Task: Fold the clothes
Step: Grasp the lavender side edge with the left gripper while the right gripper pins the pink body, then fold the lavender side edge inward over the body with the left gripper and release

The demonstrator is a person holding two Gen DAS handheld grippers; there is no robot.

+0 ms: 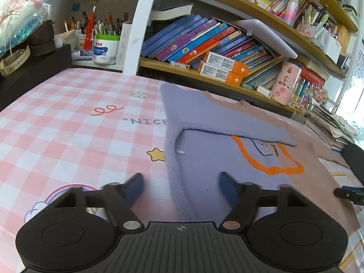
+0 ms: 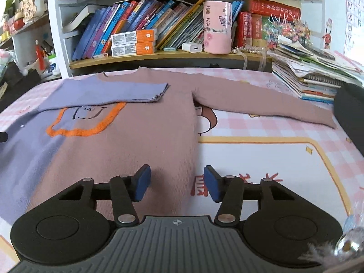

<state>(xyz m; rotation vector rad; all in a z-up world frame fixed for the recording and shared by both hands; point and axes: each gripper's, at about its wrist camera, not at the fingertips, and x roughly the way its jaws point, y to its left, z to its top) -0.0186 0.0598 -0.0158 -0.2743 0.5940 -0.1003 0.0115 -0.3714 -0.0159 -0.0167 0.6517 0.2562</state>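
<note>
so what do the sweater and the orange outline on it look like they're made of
The purple and mauve two-tone sweater looks like a soft, matte fine knit, possibly wool or acrylic: ribbed edge stitching and a faint fuzzy nap show. The thick orange outline looks like raised, fluffy yarn, perhaps chenille-like embroidery, standing proud of the flat knit.

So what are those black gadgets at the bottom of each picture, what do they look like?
They are two matching hand-held grippers. The left gripper and right gripper each have a ribbed grey-black body with a small crosshair mark, two round black discs at the sides, black hinged arms with silver or copper rivets, and jaws tipped with dark blue pads. No cables or sleeves show.
</note>
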